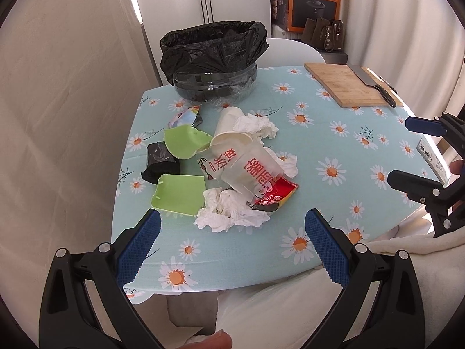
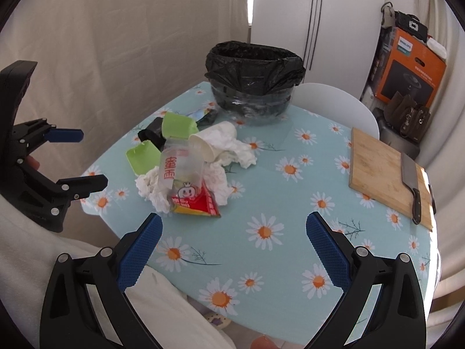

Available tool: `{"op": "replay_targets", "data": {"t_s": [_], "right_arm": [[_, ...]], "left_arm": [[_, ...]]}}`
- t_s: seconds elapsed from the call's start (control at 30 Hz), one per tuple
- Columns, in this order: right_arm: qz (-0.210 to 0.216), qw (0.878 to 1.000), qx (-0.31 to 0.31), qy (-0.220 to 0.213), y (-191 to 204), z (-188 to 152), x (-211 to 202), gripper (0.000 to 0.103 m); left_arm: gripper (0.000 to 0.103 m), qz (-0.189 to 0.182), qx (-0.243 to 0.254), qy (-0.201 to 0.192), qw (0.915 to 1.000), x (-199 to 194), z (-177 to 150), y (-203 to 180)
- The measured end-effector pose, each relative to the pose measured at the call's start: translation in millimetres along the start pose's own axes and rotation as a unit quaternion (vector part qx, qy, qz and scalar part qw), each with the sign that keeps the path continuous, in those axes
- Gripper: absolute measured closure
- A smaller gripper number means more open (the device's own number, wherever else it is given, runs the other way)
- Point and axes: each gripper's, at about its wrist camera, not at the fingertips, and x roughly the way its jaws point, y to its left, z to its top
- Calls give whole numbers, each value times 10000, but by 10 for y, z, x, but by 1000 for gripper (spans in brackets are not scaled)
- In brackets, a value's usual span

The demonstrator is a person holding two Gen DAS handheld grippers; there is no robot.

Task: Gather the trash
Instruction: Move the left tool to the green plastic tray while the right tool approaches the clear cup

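Note:
A heap of trash lies on the daisy tablecloth: a clear plastic cup with red print (image 1: pixel 250 171) (image 2: pixel 180 171), a white paper cup (image 1: pixel 229 128) (image 2: pixel 215 142), crumpled tissues (image 1: pixel 229 212) (image 2: pixel 151 186), a red wrapper (image 1: pixel 276 196) (image 2: pixel 200 203), green broken pieces (image 1: pixel 181 193) (image 2: pixel 142 154) and a black crumpled bag (image 1: pixel 159 163). A bin lined with a black bag (image 1: pixel 215 58) (image 2: pixel 252 81) stands behind it. My left gripper (image 1: pixel 232 247) is open and empty just before the heap. My right gripper (image 2: pixel 234 247) is open and empty to the right of the heap.
A wooden cutting board (image 1: pixel 351 87) (image 2: pixel 386 171) with a cleaver (image 1: pixel 375 84) (image 2: pixel 412 183) lies at the table's right side. A phone (image 1: pixel 433 160) lies near the right edge. A white chair (image 2: pixel 334 104) stands behind the table. Curtains hang left.

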Motion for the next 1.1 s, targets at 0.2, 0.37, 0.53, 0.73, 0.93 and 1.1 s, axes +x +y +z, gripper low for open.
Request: {"op": "replay_targets", "data": {"t_s": [0.2,0.37,0.53,0.73,0.93,1.1], "right_arm": [[236,9995,86,208,130,203,226,8],[320,9989,120,332,270,397,376,8],[352,9981,166,484,373,547,539,8],[345,9961,253,770,480,631,771,8],[346,9935,373,1020,548,682,967,8],[322,9917,449,1162,572,725,1114,8]], "left_arm": [[6,-40,-45,249,9997,148,-2,322],[6,-31,-70,384,9992,300,2,574],[6,-65,-125,529,9985,508,5,803],[6,-95,-268,807,9963,804,-15,1063],[6,-298,-348,1011,9938,1062,-21,1267],[6,-385,-548,1187,9907,1273,12,1460]]}}
